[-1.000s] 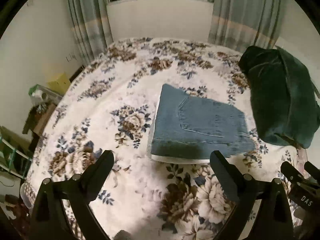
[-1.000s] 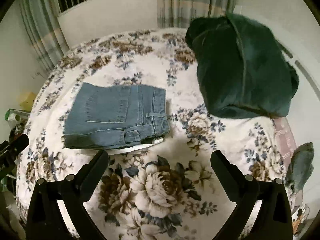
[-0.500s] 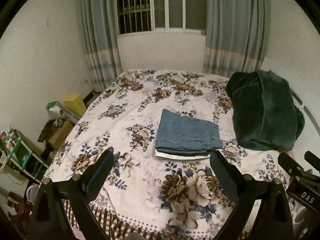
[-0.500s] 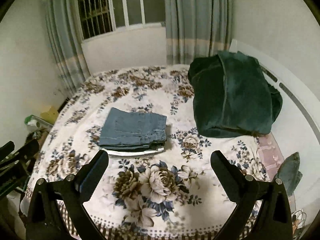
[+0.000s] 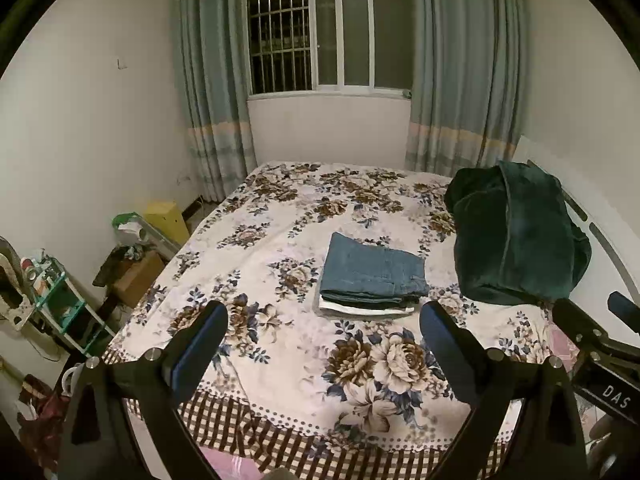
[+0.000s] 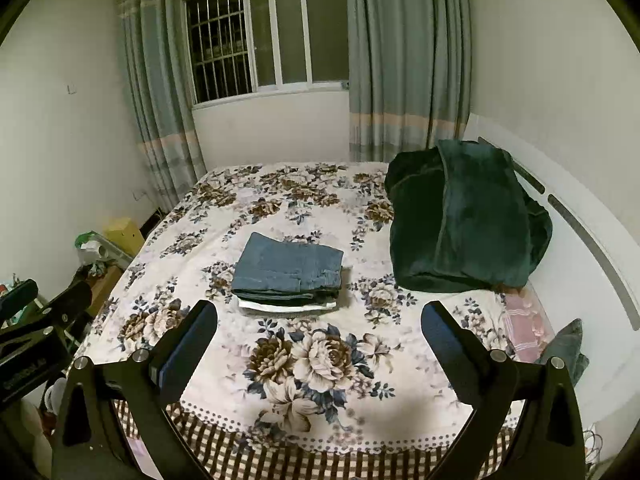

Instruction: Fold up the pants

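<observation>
Since both cameras pulled well back from the bed (image 5: 280,384) over the last second, the fold looks finished: jeans (image 5: 374,274) sit as a compact blue rectangle mid-bed, on top of other folded items, possibly a white garment, hard to tell. Left gripper (image 5: 323,332) and right gripper (image 6: 319,330) hover past the foot of the bed, level, fingers spread wide, holding nothing. Dark green blanket (image 6: 464,216) lies apart, near the headboard.
</observation>
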Available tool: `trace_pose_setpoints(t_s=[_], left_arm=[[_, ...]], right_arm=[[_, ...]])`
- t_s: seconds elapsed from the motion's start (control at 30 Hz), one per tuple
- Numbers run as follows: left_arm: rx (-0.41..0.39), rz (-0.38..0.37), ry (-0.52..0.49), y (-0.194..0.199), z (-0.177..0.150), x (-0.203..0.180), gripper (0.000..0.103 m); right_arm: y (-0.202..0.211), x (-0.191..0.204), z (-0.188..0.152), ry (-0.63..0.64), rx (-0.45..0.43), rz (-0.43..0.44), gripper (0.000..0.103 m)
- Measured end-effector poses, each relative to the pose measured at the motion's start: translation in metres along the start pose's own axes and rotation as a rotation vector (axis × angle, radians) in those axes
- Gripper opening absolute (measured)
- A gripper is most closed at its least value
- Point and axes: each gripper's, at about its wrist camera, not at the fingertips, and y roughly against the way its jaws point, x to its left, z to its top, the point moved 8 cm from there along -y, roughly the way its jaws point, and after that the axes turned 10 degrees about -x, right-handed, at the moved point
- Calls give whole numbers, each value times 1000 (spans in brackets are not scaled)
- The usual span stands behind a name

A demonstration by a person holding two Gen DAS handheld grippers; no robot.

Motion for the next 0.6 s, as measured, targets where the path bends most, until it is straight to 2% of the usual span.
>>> trace_pose_setpoints(t_s=[0.23,0.6], left_arm=[[-12,-21,-9,16,3,6,103],[-25,-26,-17,29,6,10,103]], right_arm=[[24,10,8,-1,-22,-14,103],[29,15,12,9,-27,-14,103]])
